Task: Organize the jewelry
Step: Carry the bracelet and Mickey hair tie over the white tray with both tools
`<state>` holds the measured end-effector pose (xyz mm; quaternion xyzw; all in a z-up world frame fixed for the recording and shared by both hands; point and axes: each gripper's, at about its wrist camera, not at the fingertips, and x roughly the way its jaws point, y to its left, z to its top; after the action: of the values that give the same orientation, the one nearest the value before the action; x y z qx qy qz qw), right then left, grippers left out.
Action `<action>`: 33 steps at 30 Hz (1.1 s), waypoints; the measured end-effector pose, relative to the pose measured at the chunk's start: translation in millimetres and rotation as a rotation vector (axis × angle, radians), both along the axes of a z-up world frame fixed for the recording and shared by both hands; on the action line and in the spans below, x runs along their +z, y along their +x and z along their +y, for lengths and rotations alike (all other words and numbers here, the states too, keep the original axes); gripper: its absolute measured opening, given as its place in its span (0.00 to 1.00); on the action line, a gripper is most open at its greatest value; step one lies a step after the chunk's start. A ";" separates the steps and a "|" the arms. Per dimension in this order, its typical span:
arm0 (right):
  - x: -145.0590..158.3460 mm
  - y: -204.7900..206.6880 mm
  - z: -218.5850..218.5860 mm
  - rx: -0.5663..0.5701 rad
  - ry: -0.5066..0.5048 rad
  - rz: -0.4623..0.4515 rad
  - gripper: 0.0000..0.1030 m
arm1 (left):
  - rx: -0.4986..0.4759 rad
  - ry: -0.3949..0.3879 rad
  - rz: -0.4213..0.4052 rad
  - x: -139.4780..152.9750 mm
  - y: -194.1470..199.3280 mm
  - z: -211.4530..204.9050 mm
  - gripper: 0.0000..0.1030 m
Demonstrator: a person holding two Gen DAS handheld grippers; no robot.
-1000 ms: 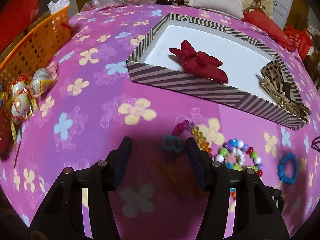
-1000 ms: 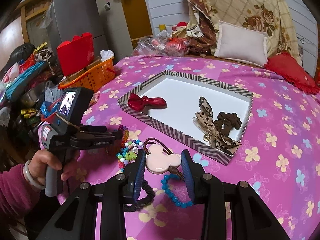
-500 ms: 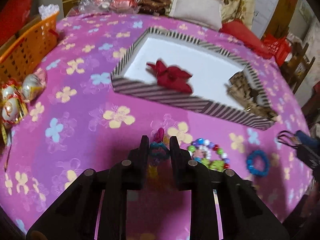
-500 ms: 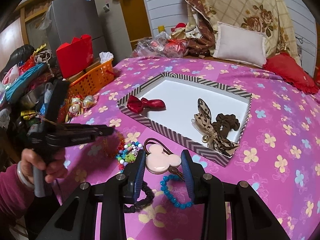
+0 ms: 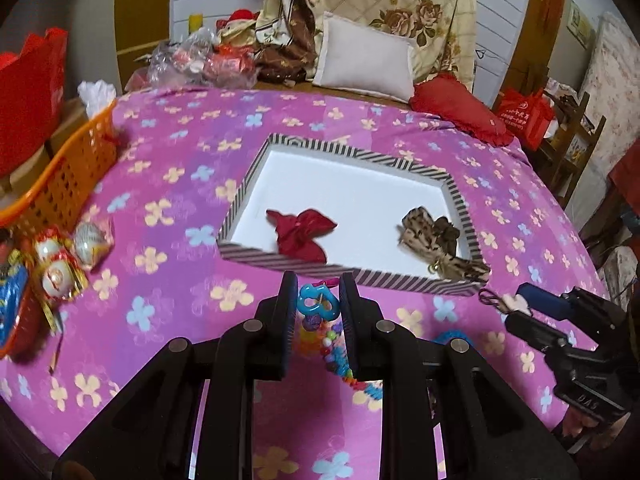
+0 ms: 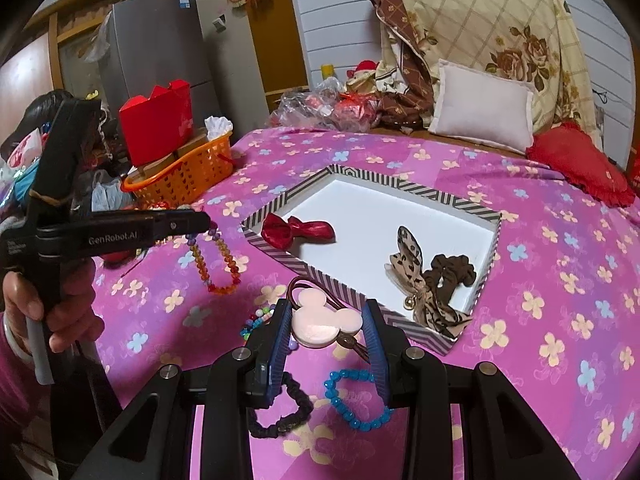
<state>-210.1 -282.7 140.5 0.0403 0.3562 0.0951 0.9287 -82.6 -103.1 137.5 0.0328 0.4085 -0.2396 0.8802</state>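
My left gripper [image 5: 318,292] is shut on a bead bracelet by its blue charm [image 5: 316,304]. In the right wrist view the left gripper [image 6: 202,220] is in a person's hand above the bedspread, and the amber bead loop [image 6: 212,264] hangs from its tip. My right gripper [image 6: 326,320] is shut on a pink mouse-head hair tie [image 6: 326,326] low over the bedspread, just in front of the striped tray [image 6: 440,196]. The tray holds a red bow [image 6: 296,230], a leopard bow [image 6: 412,264] and a brown scrunchie [image 6: 452,276].
A blue bead bracelet [image 6: 356,404], a black scrunchie [image 6: 284,412] and a multicoloured bead bracelet [image 6: 256,320] lie on the pink floral bedspread near my right gripper. An orange basket [image 6: 188,172] stands at the left edge. Pillows and bags fill the far side.
My left gripper has shut on the bead bracelet and lifted it off the bedspread, which now looks farther below. The right gripper has stayed put with the pink hair tie.
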 end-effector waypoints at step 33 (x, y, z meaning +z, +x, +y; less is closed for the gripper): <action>7.9 87.5 -32.6 -0.049 -0.029 -0.004 0.34 | 0.051 0.059 -0.019 -4.7 87.3 -72.3 0.19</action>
<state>-122.6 -315.3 148.4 0.0355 0.3545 0.0671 0.9320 4.8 -175.4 132.8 0.0508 0.4075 -0.2046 0.8885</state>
